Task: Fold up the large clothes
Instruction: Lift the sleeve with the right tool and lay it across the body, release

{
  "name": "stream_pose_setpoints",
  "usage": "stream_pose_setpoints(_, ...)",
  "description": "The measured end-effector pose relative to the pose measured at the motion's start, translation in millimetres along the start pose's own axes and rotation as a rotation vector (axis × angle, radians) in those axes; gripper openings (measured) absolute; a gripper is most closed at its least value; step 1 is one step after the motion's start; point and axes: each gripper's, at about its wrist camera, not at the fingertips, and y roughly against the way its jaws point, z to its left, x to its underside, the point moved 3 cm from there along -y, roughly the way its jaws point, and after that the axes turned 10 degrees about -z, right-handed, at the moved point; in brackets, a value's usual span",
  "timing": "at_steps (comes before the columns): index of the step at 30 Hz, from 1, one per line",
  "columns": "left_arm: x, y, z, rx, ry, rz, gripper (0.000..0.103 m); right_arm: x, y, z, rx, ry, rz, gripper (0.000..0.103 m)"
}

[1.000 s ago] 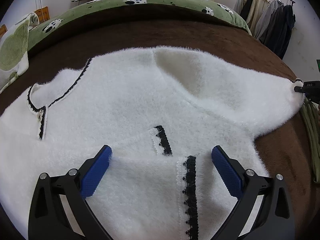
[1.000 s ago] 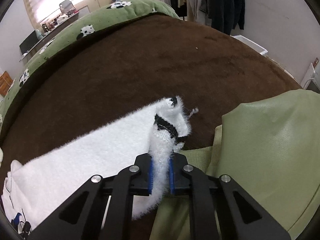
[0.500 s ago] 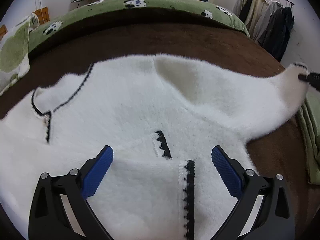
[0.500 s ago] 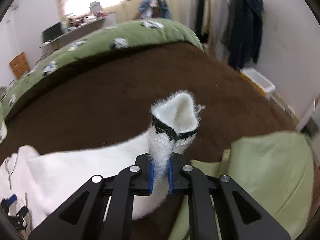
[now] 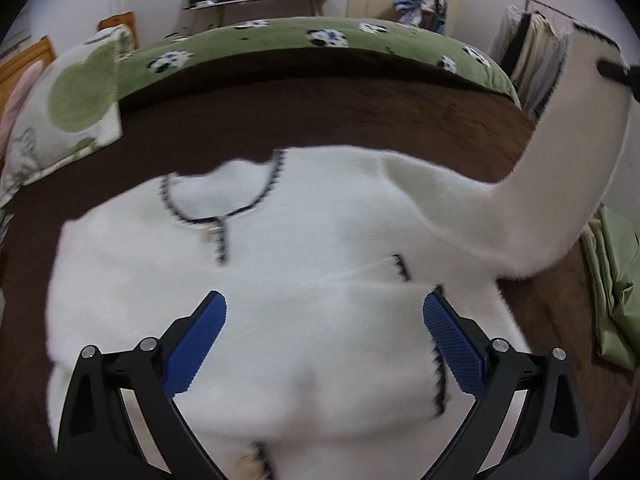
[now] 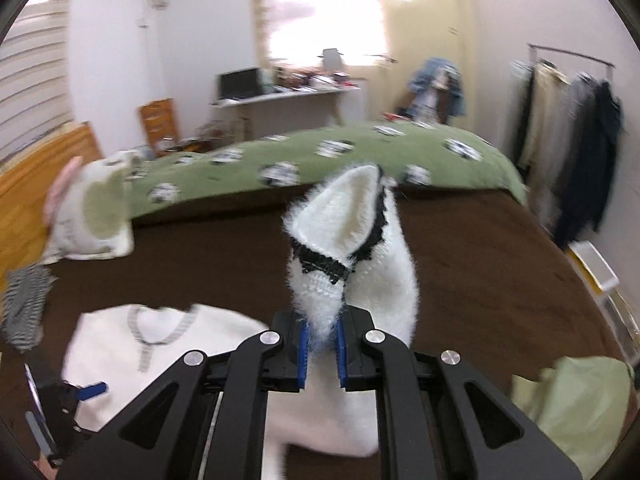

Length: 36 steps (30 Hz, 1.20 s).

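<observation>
The right gripper, its blue pads pinched tight on the cuff of the fluffy white knitted cardigan with black scalloped trim, has lifted that sleeve clear of the brown bed cover: a second ago the cuff lay low near the bed's right edge beside the folded pale-green cloth, and now it stands high in the air, the cuff opening turned upward and the sleeve rising from the shoulder in a steep curve. The wrist has also rolled, so the cuff's black band now sits slanted across the view. The left gripper has risen a little above the cardigan's lower front with its jaws spread wide and nothing between them. This looks like the start of the sleeve fold; the sleeve would probably be carried across the body next. The cardigan's body lies flat, face up, in the middle of the bed, its long axis running from the hem nearest the left gripper toward the neckline, which points at the green panda-print duvet at the far side. The raised sleeve stretches off to the body's right.
</observation>
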Motion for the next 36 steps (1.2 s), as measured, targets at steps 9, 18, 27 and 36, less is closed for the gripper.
stream_pose_setpoints(9, 22, 60, 78, -0.114, 0.071, -0.02, 0.097, 11, -9, 140, -0.221, 0.03, 0.04, 0.011)
stream_pose_setpoints(18, 63, 113, 141, -0.23, 0.109, -0.024, 0.097, 65, -26, 275, -0.372, 0.111, 0.131, 0.011)
stream_pose_setpoints(27, 112, 128, 191, -0.278, 0.209, 0.021, 0.097, 168, -70, 346, -0.414, 0.174, 0.322, 0.011)
stream_pose_setpoints(36, 126, 120, 200, -0.261, 0.236, 0.03, 0.096, 235, -91, 363, -0.418, 0.211, 0.454, 0.012)
